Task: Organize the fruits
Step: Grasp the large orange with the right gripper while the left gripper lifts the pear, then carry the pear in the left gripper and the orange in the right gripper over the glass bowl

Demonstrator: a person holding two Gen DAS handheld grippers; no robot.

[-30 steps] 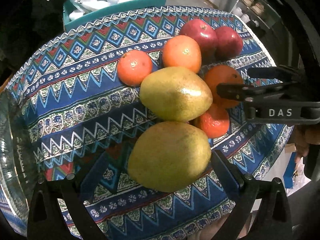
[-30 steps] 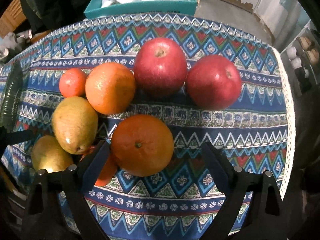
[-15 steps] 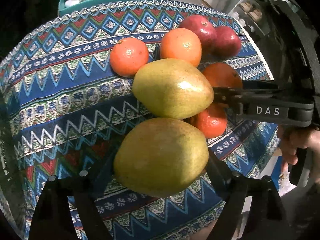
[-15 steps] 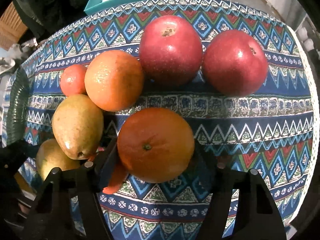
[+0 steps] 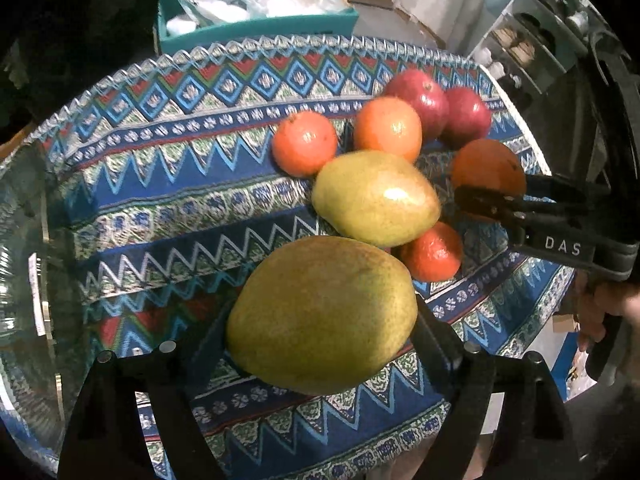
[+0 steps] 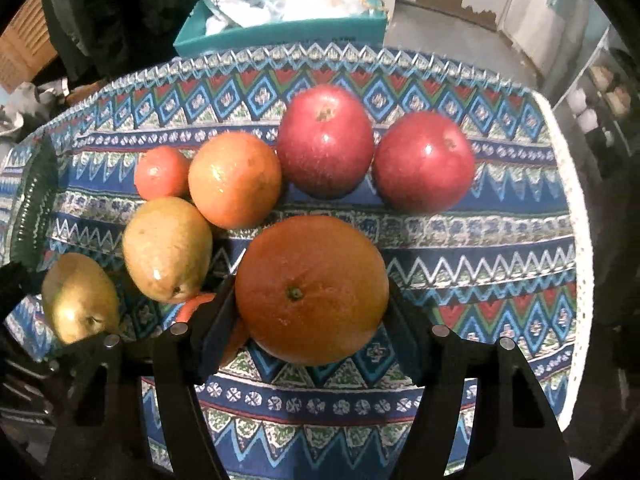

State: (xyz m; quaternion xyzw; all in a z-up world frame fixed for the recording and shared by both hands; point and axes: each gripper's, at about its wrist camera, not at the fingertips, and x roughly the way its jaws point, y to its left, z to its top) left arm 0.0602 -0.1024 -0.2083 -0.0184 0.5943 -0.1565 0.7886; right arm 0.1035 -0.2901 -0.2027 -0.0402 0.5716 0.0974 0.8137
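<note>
My left gripper (image 5: 320, 336) is shut on a big yellow-green pear (image 5: 320, 312) and holds it above the patterned tablecloth (image 5: 168, 200). A second pear (image 5: 374, 198) lies just beyond it. My right gripper (image 6: 308, 312) is shut on a large orange (image 6: 310, 288); it also shows in the left wrist view (image 5: 486, 166). Two red apples (image 6: 326, 140) (image 6: 424, 160), another orange (image 6: 234, 180) and a small mandarin (image 6: 162, 172) lie behind. A further mandarin (image 5: 432, 252) lies between the second pear and the right gripper.
A clear glass bowl (image 5: 24, 280) stands at the table's left edge. A teal box (image 6: 288, 34) with plastic bags stands beyond the far edge. Shelves (image 5: 532, 52) stand to the right of the table.
Both grippers closed in on their fruit and now grip them. The pear and the orange have risen off the cloth, and both views have pulled back.
</note>
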